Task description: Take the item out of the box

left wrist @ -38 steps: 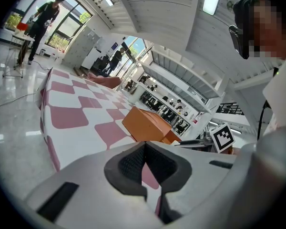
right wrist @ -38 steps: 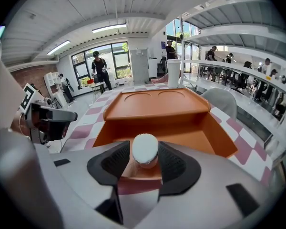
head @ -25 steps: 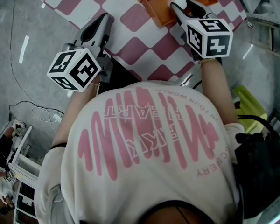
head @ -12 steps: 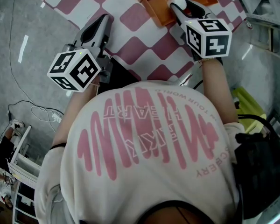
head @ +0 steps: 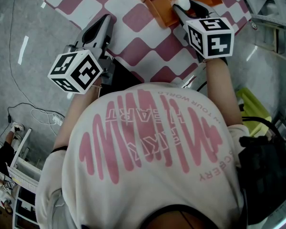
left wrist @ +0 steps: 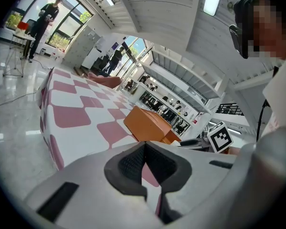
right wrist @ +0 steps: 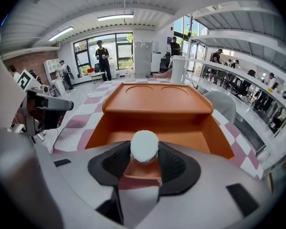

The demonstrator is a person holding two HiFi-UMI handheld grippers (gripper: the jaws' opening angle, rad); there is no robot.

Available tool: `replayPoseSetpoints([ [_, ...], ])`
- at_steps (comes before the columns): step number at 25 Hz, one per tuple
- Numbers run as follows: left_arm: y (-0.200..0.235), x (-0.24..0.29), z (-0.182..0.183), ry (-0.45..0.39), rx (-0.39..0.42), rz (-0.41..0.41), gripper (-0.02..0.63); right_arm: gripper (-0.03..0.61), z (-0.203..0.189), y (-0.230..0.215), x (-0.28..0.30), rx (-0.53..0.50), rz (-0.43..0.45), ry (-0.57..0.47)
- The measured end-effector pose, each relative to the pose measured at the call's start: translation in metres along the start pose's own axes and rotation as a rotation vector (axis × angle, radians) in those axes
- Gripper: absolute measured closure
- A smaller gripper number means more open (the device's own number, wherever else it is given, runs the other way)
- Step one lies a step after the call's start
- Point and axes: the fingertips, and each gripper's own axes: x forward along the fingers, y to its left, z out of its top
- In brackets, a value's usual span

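We stood over the checked worktop (head: 148,46), where the orange box (right wrist: 157,120) lay open, its lid thrown back on the far side. As far as we could see, the box floor was bare, so nothing else seemed left to fetch from it.

Our left gripper (left wrist: 144,166) hung over the worktop well apart from the box. Its jaws were together with nothing between them, and it took no part in the work.

Our right gripper (right wrist: 144,162) was at the near wall of the box. Its jaws were opening, with the white ball (right wrist: 144,147) between them and the pads against its sides.

The ball sat just over that near wall, raised off the box floor. From the head view it lay at the box's edge, and we could not tell whether it was fully past the rim.

We judged the task mostly done. The ball was picked and lifted. What remained was to bring it clear of the box and set it on the worktop.
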Motion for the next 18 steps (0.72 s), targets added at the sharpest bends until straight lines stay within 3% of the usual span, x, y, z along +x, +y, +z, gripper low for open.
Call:
replayPoseSetpoints([
  [11,0.0003,-0.0001,-0.0021,0.002,-0.007,-0.001,0.606,0.419,0.0016,-0.0041,0.0016,0.062,0.008,0.051],
  [18,0.0020,-0.0031,-0.0011,-0.005,-0.011,0.001,0.606,0.423,0.0016,-0.0015,0.0025,0.000,0.004,0.109],
])
